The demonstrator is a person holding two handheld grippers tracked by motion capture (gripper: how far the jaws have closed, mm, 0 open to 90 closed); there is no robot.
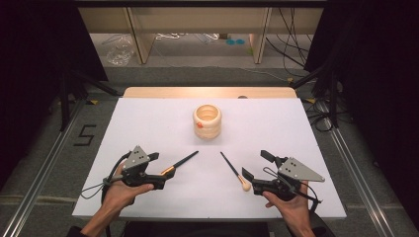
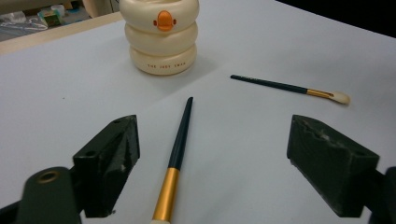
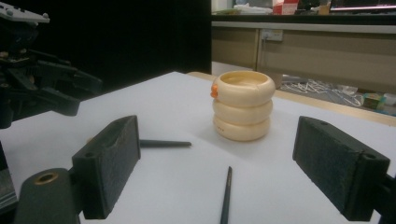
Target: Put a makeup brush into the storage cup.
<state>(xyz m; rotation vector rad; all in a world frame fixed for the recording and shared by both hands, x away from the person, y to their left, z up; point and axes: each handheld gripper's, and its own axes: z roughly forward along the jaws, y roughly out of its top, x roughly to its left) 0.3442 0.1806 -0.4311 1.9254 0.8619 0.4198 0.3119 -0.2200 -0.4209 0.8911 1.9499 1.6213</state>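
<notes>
1. Brushes first: 2 makeup brushes lying flat on the white table, left brush and right brush, handle tips angled in toward each other, well apart, not touching.
2. Left brush sitting between the jaws of the left gripper, gold band near the bottom edge of the left gripper view. Jaws spread wide, gripping nothing, clear of the handle on both sides.
3. Right brush with its pale tuft just beside the right gripper; dark handle running up between those jaws too. Also wide open, nothing held.
4. Cream ringed cup standing upright farther back on the table, orange spot on its side, probably a little duck bill, too small to call.
5. Both grippers held low near the table's front edge, 1 in each hand.
</notes>
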